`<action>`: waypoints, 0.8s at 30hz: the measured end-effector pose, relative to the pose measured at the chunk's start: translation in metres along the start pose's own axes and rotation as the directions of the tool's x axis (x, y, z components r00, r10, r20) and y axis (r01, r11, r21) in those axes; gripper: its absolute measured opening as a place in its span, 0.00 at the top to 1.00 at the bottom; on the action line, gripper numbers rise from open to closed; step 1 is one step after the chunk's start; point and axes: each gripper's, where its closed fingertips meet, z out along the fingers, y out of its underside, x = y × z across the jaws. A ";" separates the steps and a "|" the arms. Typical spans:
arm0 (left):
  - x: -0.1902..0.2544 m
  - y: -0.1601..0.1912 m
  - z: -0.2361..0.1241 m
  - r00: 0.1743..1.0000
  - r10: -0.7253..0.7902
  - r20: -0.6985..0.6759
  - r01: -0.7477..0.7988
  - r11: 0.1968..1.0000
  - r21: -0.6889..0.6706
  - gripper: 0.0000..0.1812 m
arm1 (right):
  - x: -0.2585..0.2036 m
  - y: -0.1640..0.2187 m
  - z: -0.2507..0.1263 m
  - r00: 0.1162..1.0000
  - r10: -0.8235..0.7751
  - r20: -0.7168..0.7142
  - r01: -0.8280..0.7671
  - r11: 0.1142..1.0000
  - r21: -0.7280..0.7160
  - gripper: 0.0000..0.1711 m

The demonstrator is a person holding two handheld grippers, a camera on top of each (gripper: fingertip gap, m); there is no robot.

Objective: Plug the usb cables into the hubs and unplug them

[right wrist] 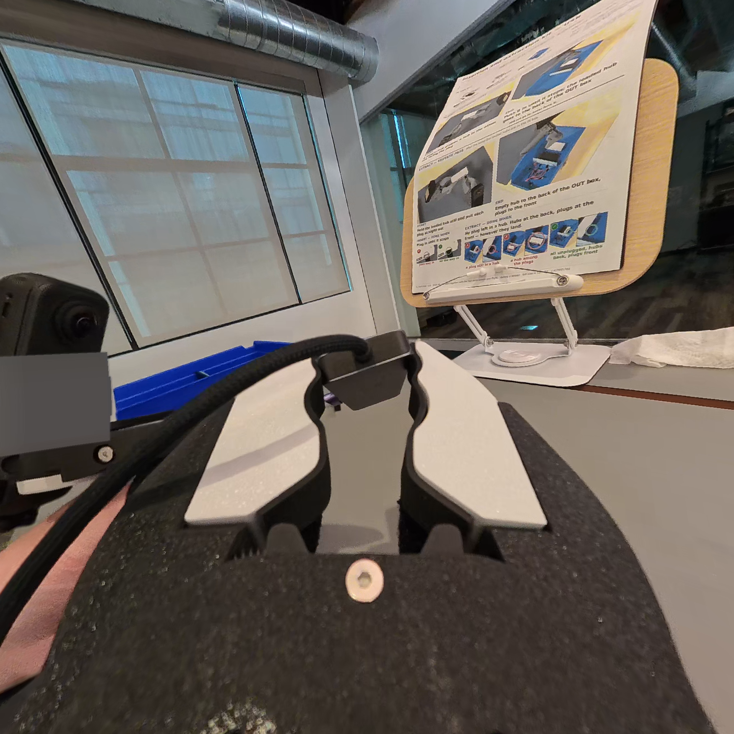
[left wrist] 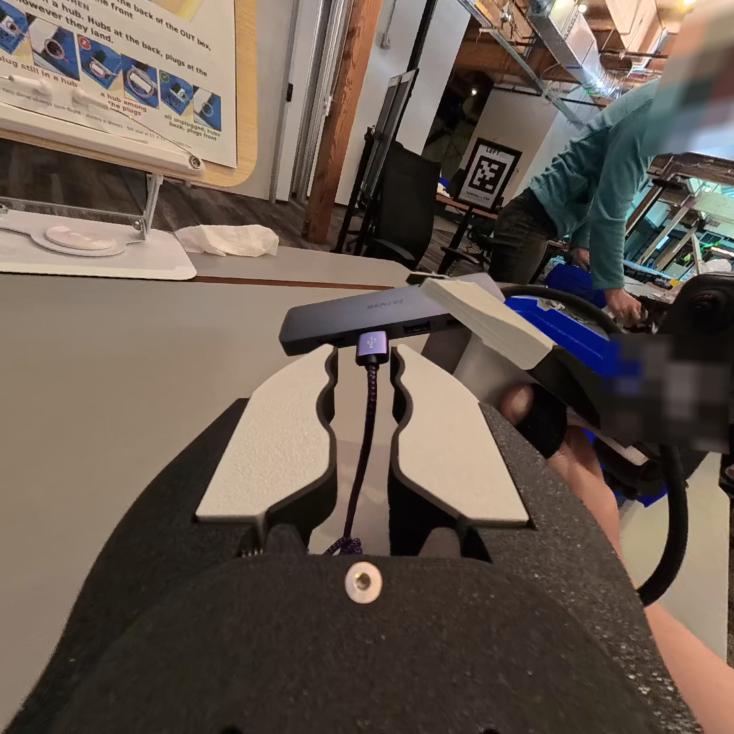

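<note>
At the centre of the left wrist view, a dark grey hub [left wrist: 357,317] hung above the grey table [left wrist: 99,377], its long axis running from middle left up toward the right and its row of ports facing the camera. A purple USB plug [left wrist: 371,347] sat in one of those ports, pointing up the frame into the hub, and its braided purple cable [left wrist: 363,437] ran straight down the frame between the fingers of the left gripper [left wrist: 364,353]. That gripper was released, with its white fingertips standing on either side of the plug and a gap showing on each side. At the hub's right end, the right gripper [right wrist: 363,371] was clenched on the narrow end of the hub [right wrist: 365,377], seen end-on at the centre of the right wrist view. A thick black cable [right wrist: 178,413] left that end and curved down to the lower left. Behind it, at middle left, lay a blue bin [right wrist: 190,381].
</note>
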 end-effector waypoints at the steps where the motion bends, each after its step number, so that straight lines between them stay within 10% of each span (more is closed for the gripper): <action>1: 0.002 0.000 0.000 1.000 0.001 -0.004 -0.001 1.000 0.009 0.87 | 0.000 0.000 0.000 1.000 0.014 -0.001 -0.014 1.000 0.006 0.77; 24: 0.006 -0.005 0.002 0.999 0.010 0.033 -0.013 0.996 0.093 0.92 | 0.001 0.000 -0.002 0.995 0.103 0.014 -0.104 0.993 0.059 0.77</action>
